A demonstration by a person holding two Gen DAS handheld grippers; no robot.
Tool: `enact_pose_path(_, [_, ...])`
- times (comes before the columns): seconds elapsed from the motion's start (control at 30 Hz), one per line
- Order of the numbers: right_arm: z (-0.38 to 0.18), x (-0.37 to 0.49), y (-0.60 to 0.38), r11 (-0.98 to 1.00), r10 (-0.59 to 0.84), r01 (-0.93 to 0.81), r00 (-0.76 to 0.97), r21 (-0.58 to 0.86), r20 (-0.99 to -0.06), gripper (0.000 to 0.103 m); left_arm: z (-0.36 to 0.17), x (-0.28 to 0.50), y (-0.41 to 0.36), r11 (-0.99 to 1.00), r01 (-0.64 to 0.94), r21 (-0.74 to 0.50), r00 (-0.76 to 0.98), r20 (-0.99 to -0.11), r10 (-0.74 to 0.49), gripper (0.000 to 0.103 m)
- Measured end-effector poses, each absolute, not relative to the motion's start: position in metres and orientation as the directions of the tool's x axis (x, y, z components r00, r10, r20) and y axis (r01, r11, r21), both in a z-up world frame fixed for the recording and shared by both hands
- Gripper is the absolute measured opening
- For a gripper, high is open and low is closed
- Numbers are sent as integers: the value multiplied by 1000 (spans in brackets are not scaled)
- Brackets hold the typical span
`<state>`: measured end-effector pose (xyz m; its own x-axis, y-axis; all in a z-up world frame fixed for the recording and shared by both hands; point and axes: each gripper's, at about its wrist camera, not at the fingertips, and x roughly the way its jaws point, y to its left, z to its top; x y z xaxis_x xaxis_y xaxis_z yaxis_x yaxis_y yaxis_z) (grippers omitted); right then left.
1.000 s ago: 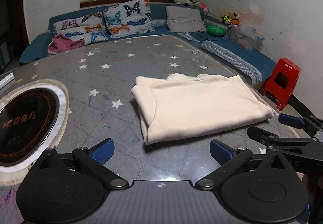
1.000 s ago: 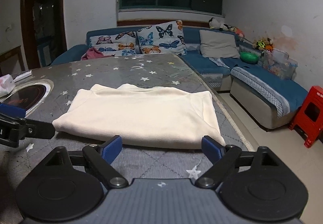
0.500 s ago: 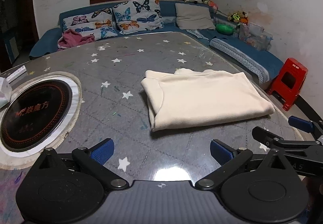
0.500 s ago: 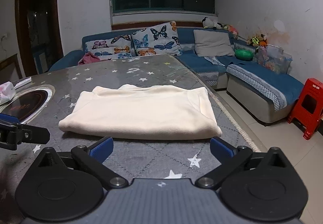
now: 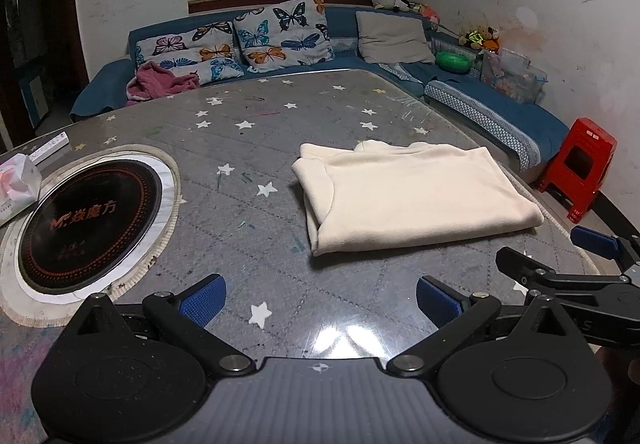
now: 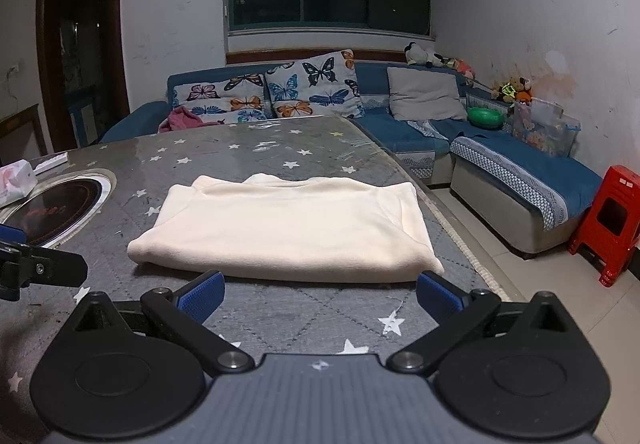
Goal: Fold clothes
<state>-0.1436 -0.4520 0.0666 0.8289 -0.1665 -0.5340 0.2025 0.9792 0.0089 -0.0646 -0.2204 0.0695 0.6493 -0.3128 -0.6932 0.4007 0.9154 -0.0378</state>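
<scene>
Cream fleece, soft and thick: the folded cream fleece garment lies in a neat rectangle on the grey star-print quilted table cover, toward the table's right edge, with the doubled fold edge facing left and the neckline peeking out at the far side. From the left wrist: left gripper wide open with blue ribbed pads, nothing between them, hovering clear of the cloth on the near side; right gripper in at the right edge, also apart from the garment. Round black glass cooktop with orange lettering set in a white ring, well to the left; white tissue pack just beyond it. From the right wrist: right gripper spread fully, empty, just short of the garment's rounded near fold. Judging by the tidy stack, folding looks close to done; for any further fold, best to pinch both near corners through all layers together, lift low and evenly, and lay over without dragging, since plush fabric tends to slide and bunch. Red plastic stool on the tiled floor, right.
</scene>
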Motion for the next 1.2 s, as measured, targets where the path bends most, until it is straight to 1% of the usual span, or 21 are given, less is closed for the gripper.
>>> enact_pose_path(0.87, [61, -138, -457, 978, -156, 207, 820, 31, -551, 103, 76, -70, -231, 911, 412, 15, 664, -690, -289, 103])
enact_pose_path(1.2, [57, -134, -459, 977, -150, 208, 815, 41, -560, 103, 73, -68, -239, 904, 426, 30, 653, -701, -285, 103])
